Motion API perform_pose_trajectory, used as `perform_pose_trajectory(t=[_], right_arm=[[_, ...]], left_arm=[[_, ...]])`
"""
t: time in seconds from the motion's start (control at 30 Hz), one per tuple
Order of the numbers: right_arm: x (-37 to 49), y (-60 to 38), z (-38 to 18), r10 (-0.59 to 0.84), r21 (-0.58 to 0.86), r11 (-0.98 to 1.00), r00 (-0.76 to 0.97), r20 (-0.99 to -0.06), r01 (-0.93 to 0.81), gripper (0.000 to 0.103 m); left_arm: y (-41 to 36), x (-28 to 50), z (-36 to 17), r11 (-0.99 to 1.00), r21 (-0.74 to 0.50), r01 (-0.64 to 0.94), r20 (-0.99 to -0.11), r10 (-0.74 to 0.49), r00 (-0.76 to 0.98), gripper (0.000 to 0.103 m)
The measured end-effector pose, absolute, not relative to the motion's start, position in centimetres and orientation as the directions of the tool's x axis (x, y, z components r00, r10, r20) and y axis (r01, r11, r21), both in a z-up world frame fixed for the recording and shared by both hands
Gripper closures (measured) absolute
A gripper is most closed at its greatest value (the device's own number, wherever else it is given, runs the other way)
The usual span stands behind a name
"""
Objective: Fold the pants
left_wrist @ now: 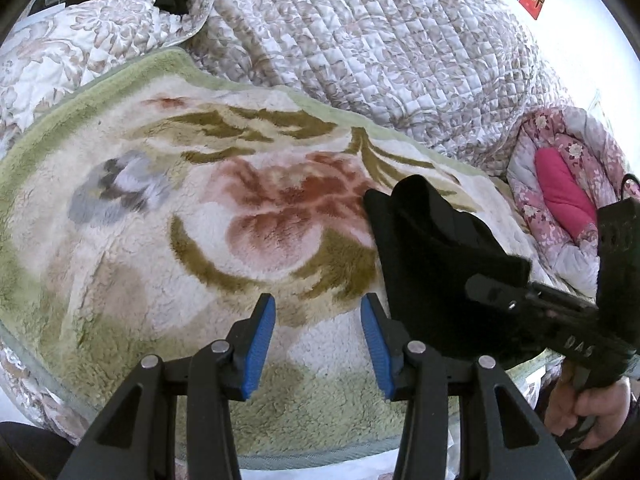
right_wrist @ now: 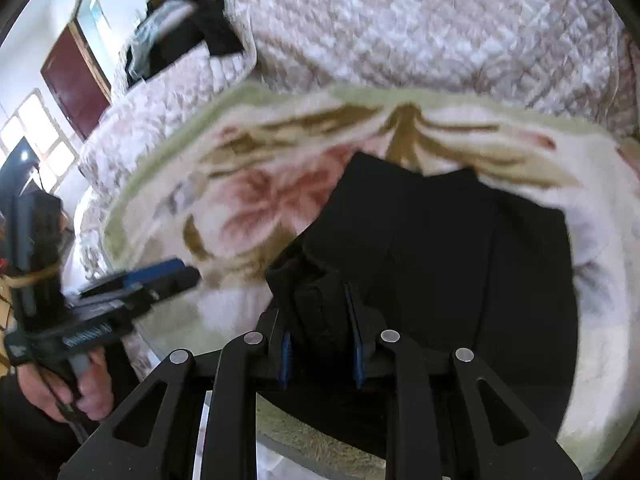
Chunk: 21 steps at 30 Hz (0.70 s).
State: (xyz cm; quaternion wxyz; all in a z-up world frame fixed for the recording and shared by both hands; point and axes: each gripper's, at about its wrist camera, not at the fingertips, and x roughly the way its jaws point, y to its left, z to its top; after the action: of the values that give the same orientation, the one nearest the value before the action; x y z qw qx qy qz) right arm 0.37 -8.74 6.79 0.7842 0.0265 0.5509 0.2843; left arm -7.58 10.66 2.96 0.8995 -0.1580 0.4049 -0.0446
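Black pants (right_wrist: 448,248) lie folded on a fluffy floral blanket (right_wrist: 256,200). My right gripper (right_wrist: 320,344) is shut on a thick bunch of the pants' near edge, with cloth filling the gap between its blue pads (right_wrist: 285,354). In the left wrist view the pants (left_wrist: 424,240) lie at the right, and the right gripper's body (left_wrist: 560,312) reaches into them from the lower right. My left gripper (left_wrist: 318,344) hovers over the bare blanket (left_wrist: 180,240) just left of the pants, its blue pads (left_wrist: 260,344) apart with nothing between them.
A quilted floral bedspread (left_wrist: 360,40) covers the bed beyond the blanket. A pink folded quilt (left_wrist: 560,200) lies at the right. Dark clothes (right_wrist: 188,32) sit at the far corner. A hand (right_wrist: 80,388) holds the left gripper; a door (right_wrist: 76,80) stands behind.
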Motion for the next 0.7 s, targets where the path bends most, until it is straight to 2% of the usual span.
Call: perform_pose_trajectory(t=[0.23, 0.27, 0.33, 0.4, 0.43, 0.53, 0.63, 0.7], right_arm=[[-0.6, -7.8, 7.4, 0.484, 0.330, 0.823, 0.266, -0.834, -0.463, 0.080], [-0.6, -7.6, 6.7, 0.476, 0.323, 0.820, 0.250, -0.844, -0.472, 0.077], [-0.7, -7.7, 5.7, 0.500, 0.359, 0.809, 0.224, -0.837, -0.465, 0.070], [-1.3, -7.9, 6.4, 0.530, 0.376, 0.791, 0.232, -0.816, -0.482, 0.044], [-1.6, -7.9, 6.6, 0.548, 0.398, 0.777, 0.211, -0.809, -0.488, 0.041], [-2.3, -8.7, 8.3, 0.609, 0.462, 0.739, 0.195, -0.769, -0.490, 0.041], [-3.1, -10.6, 10.6, 0.623, 0.443, 0.743, 0.277, -0.732, -0.502, 0.041], [-3.0, -12.4, 10.6, 0.583, 0.413, 0.785, 0.326, -0.744, -0.463, 0.042]], left_arm=[[10.7, -7.9, 3.2, 0.949, -0.310, -0.051, -0.714, -0.197, 0.672, 0.056], [10.7, -7.8, 3.2, 0.950, -0.309, -0.053, -0.715, -0.195, 0.672, 0.056], [10.6, -7.6, 3.2, 0.951, -0.305, -0.054, -0.719, -0.193, 0.668, 0.056], [10.5, -7.5, 3.2, 0.953, -0.298, -0.052, -0.721, -0.189, 0.666, 0.056], [10.5, -7.5, 3.3, 0.955, -0.293, -0.051, -0.721, -0.186, 0.668, 0.056], [10.5, -7.4, 3.5, 0.957, -0.285, -0.051, -0.723, -0.180, 0.667, 0.056], [10.3, -7.2, 3.7, 0.958, -0.284, -0.044, -0.720, -0.182, 0.670, 0.056], [9.9, -6.8, 4.1, 0.957, -0.288, -0.026, -0.712, -0.196, 0.674, 0.056]])
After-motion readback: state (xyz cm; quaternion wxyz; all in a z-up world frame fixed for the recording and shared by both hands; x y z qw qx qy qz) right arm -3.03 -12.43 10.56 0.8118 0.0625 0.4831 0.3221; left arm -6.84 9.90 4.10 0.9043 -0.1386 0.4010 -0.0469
